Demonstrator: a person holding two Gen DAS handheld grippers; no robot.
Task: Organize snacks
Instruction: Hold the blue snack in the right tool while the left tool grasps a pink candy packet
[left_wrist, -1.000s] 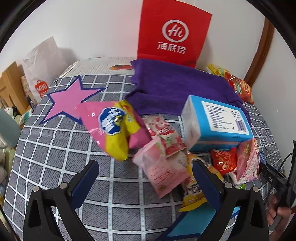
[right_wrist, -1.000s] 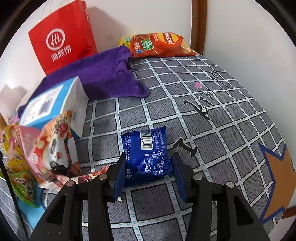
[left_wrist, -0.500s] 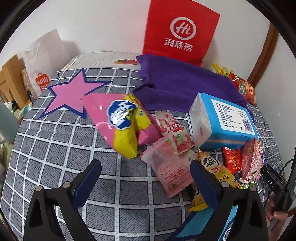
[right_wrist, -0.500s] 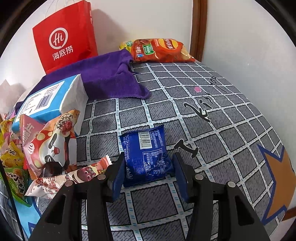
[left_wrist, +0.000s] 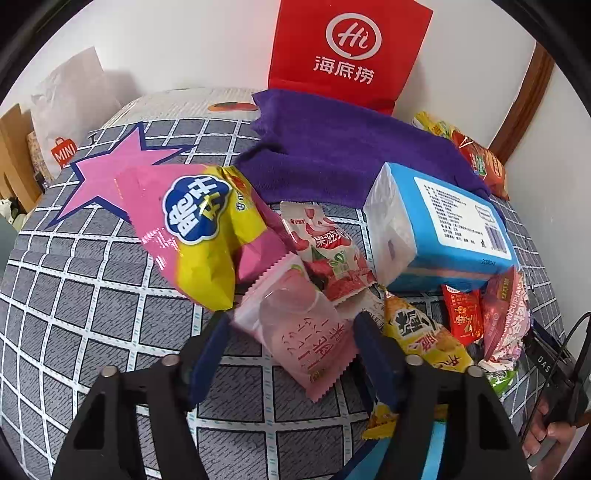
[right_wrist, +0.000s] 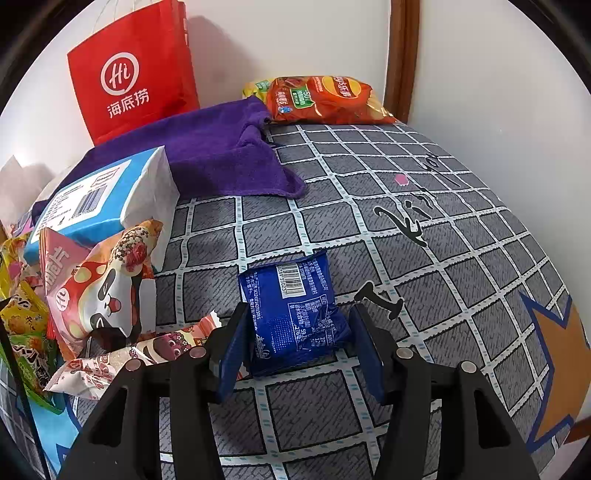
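A pale pink snack packet (left_wrist: 295, 332) lies on the grey checked cloth (left_wrist: 92, 295) at the near edge of a snack pile. My left gripper (left_wrist: 291, 321) straddles it. Its jaws are closing, one blue finger on each side, and I see no pad pressing on the packet. In the right wrist view a dark blue packet (right_wrist: 291, 295) lies flat, barcode side up, on the cloth (right_wrist: 443, 258). My right gripper (right_wrist: 299, 312) stands around it. Its jaws are opening, with a gap showing at the right finger.
A pink and yellow bag (left_wrist: 195, 229), a blue tissue box (left_wrist: 443, 229) and several small packets crowd the pile. Behind lie a purple towel (left_wrist: 351, 155), a red paper bag (left_wrist: 351, 55) and an orange chips bag (right_wrist: 325, 99). A hand (left_wrist: 550, 439) shows at lower right.
The left jaws have narrowed from wide apart to either side of the pink packet. The right jaws have spread a little off the blue packet, which stays on the cloth.
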